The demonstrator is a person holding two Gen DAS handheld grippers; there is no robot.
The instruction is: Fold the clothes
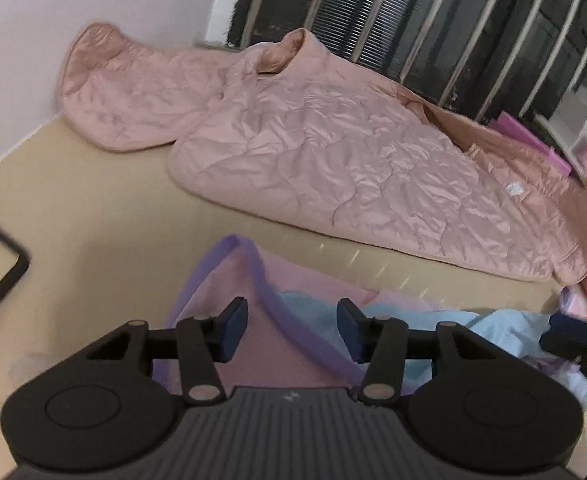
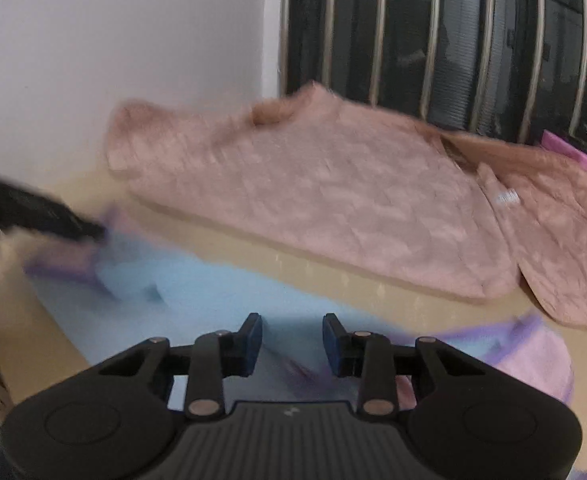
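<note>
Beige tabletop against a white wall: the small blue-and-pink garment lies at the near edge, long axis left to right. Left gripper and right gripper hover over opposite ends, jaws spread, pinching nothing; the pink quilted jacket lies beyond.

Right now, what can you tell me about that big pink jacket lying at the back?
The jacket is pale pink, shiny and quilted, with wavy stitching and many creases, so it looks padded and slippery. It lies spread flat, unfolded, on the beige table, its collar toward the barred window. One sleeve stretches out toward the white wall. The front seems partly open, showing a darker tan lining, and a small white tag sits near that edge. Neither tool touches it; the smaller pastel garment lies nearer, apart from it.
</note>
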